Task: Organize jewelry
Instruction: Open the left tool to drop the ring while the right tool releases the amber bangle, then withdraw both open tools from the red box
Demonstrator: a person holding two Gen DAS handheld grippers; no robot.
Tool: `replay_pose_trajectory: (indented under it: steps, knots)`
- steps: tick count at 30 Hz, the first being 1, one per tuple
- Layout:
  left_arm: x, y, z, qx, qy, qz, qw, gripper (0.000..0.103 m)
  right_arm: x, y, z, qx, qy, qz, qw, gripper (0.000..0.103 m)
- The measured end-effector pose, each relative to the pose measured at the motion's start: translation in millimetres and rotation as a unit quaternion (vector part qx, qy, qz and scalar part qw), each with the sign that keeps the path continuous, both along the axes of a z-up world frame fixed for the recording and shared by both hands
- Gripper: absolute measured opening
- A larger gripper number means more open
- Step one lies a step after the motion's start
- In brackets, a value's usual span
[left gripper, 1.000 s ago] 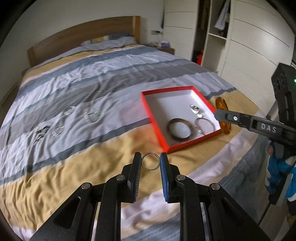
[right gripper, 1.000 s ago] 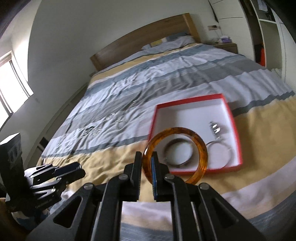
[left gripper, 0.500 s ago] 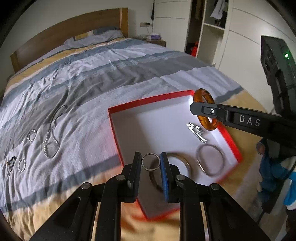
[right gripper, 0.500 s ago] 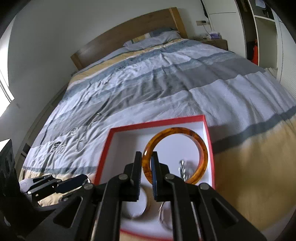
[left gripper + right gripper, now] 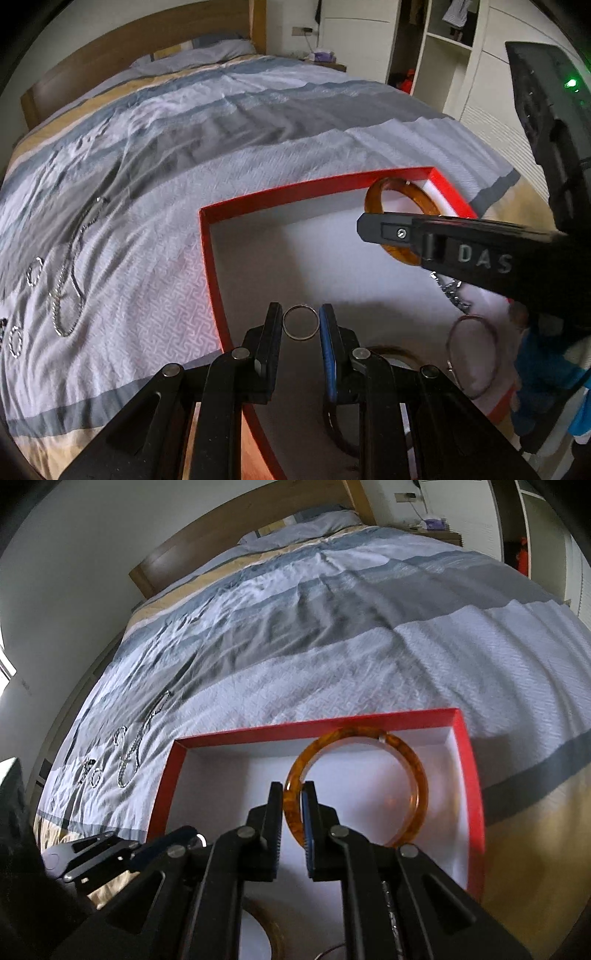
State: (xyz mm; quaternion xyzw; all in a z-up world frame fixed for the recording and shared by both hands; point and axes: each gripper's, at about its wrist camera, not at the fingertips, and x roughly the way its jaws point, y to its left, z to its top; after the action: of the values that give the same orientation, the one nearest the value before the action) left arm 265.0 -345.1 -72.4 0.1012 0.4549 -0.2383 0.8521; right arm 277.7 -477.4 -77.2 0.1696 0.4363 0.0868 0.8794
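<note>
My left gripper (image 5: 300,325) is shut on a small silver ring (image 5: 295,335), held just above the white floor of the red box (image 5: 314,184) near its left wall. My right gripper (image 5: 293,805) is shut on the rim of an amber bangle (image 5: 408,764), which hangs upright over the box (image 5: 314,726) near its far wall. In the left wrist view the right gripper (image 5: 364,225) reaches in from the right with the amber bangle (image 5: 402,190). The left gripper (image 5: 62,856) shows at the lower left of the right wrist view.
In the box lie a silver chain (image 5: 450,291), a thin bangle (image 5: 474,358) and a dark bangle (image 5: 388,354). A necklace (image 5: 70,266) and small rings (image 5: 35,271) lie on the striped bedspread to the left. A wardrobe (image 5: 443,55) stands to the right.
Both grippers have moved forward and down from the bed's near edge to over the red box, each keeping its piece. The box now fills the lower part of both views.
</note>
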Motion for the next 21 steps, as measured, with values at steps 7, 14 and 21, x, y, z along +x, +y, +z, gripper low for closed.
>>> replay_pose_trajectory:
  steps: [7,14,21]
  knots:
    - [-3,-4,-7,0.0,0.002,-0.005,1.0,0.022,3,-4,-7,0.012,0.021,-0.01,1.0,0.011]
    - [-6,-3,-3,-0.008,0.014,-0.007,0.9998,0.034,-2,-14,-2,0.012,0.024,-0.029,0.999,0.027]
    - [-17,5,22,-0.016,0.004,0.004,0.9999,0.048,-29,-26,27,0.005,0.003,-0.048,0.999,0.028]
